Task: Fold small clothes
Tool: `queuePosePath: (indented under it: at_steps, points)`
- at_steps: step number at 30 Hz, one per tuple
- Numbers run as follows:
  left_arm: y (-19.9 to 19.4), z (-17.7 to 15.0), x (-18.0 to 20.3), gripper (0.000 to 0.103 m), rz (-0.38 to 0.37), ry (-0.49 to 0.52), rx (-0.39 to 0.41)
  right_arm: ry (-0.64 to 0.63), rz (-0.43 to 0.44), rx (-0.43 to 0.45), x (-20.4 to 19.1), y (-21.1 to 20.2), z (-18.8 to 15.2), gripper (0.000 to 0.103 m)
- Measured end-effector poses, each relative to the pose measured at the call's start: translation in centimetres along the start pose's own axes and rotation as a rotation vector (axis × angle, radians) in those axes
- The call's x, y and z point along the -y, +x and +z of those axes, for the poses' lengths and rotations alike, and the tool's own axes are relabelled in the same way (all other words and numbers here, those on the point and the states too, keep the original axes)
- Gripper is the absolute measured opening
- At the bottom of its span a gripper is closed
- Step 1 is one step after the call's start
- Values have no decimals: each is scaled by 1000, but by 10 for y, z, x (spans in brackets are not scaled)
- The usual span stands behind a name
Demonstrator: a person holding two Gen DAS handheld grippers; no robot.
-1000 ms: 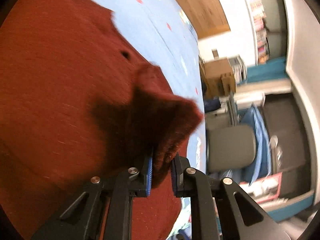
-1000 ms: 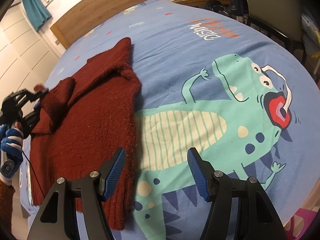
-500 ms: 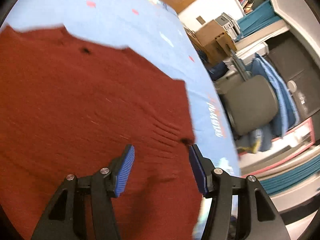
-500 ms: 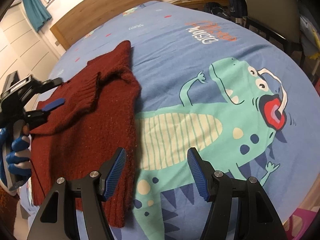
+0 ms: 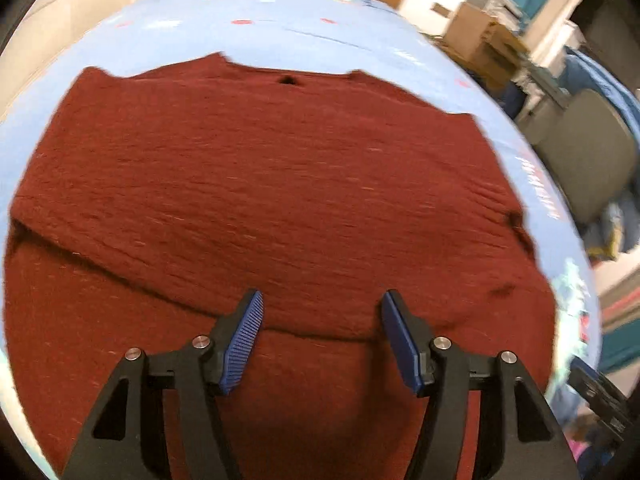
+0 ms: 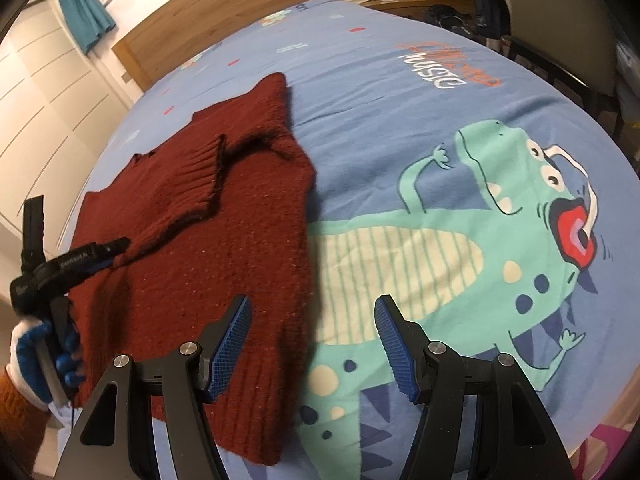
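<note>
A dark red knitted sweater [image 5: 280, 200] lies on the blue bed cover, with one sleeve [image 6: 192, 176] folded across its body. It also shows in the right wrist view [image 6: 224, 264]. My left gripper [image 5: 322, 320] is open and empty, just above the folded sleeve's edge. In the right wrist view the left gripper [image 6: 108, 254] sits at the sweater's left side. My right gripper [image 6: 312, 332] is open and empty, above the sweater's near right edge and the cover.
The blue bed cover [image 6: 460, 240] has a green dinosaur print to the right of the sweater. A wooden headboard [image 6: 224, 20] is at the far end. A grey chair [image 5: 584, 160] and boxes [image 5: 480, 36] stand beside the bed.
My left gripper let go of the sleeve, which now lies folded on the sweater's body, and it opened and drew back. My right gripper has barely moved.
</note>
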State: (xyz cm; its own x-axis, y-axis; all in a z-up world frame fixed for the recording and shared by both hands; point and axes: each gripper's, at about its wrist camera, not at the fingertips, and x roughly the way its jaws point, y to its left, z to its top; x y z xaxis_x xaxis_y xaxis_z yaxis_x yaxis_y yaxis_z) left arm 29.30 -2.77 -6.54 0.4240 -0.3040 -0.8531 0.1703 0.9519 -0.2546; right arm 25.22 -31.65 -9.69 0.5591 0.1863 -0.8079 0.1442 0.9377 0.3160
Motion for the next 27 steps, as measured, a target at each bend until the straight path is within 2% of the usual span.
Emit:
queuePosePath:
  at_steps: [2,6,11,14,17,22,25,27]
  points:
    - [-7,6,5,55,-5,18,19,-4,-1,3,-2,0,2,66]
    - [-26,22,-23,55,66,4,88,-16,-4,7,-7,0,6,66]
    - [-36,45,-83,56,232,-44,131,-31,-4,-3,-13,8,9,66]
    - [-35,51,-113,57,311,-91,128,-46,-3,-10,-18,12,10,66]
    - [-25,40,-132,57,300,-135,68,-56,-2,-11,-23,15,11,66]
    - [-21,12,-120,59,266,-110,49,-78,-2,-14,-30,17,14,66]
    - [-27,5,-117,58,264,-109,55,-88,0,-17,-34,20,15,66]
    - [-37,9,-114,58,281,-111,100,-95,1,-19,-37,22,16,66]
